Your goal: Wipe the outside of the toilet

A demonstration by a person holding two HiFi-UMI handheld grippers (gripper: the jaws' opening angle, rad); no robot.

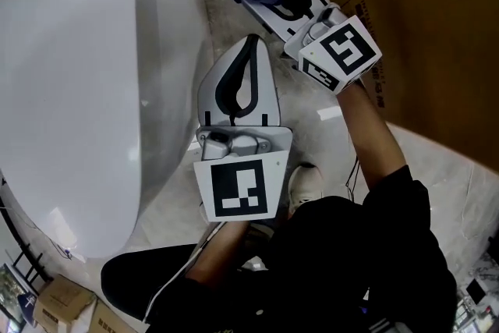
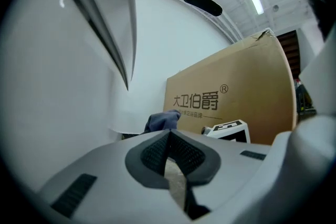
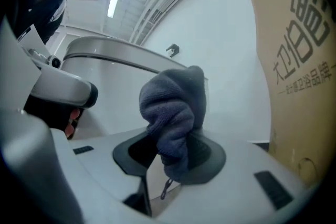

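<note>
Right gripper (image 3: 170, 157): jaws clamped on bunched cloth (image 3: 173, 107) | left gripper (image 2: 169, 134): jaws together, empty | toilet (image 1: 70, 74): ahead-left of the 2 jaw pairs | we advise pressing cloth flat on its wall; overlap strokes
</note>
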